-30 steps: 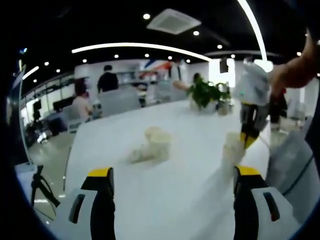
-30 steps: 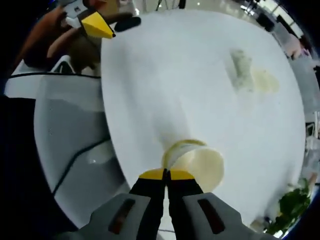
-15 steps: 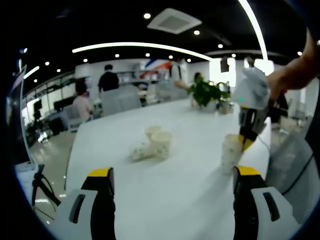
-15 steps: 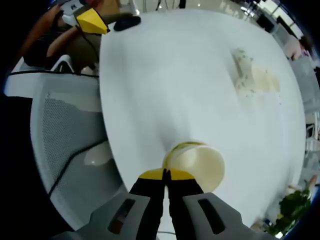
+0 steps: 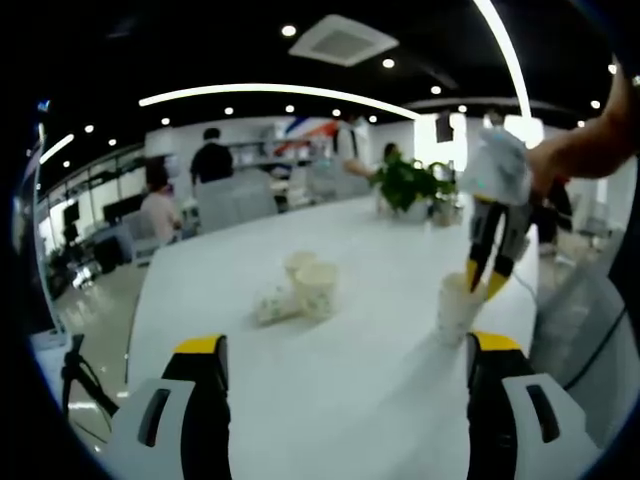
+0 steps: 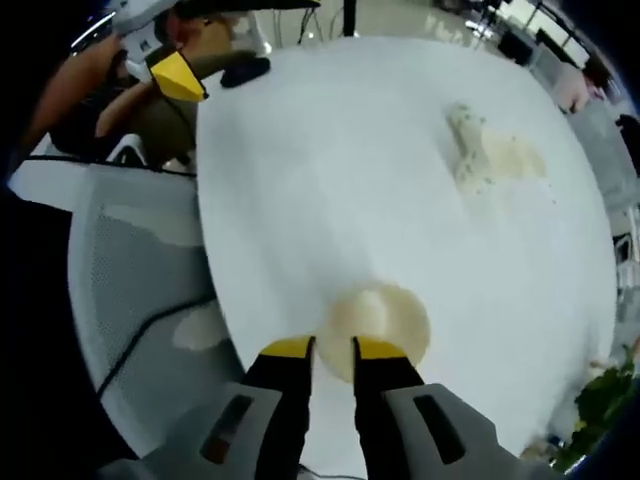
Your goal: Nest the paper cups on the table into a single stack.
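Right tool (image 6: 331, 349) over one cup (image 6: 378, 318)

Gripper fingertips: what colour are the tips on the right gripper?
Yellow tips on dark fingers, clearest in the right gripper view, just above the paper cup.

— Status of the right gripper (image 6: 331, 347)?
— Jaws parted by a narrow gap, pointing steeply down over the tabletop's near edge; a bare forearm (image 5: 585, 148) extends behind it.
— And the left gripper (image 5: 345, 345)?
— Jaws wide apart, held level above the near edge, gripping nothing.
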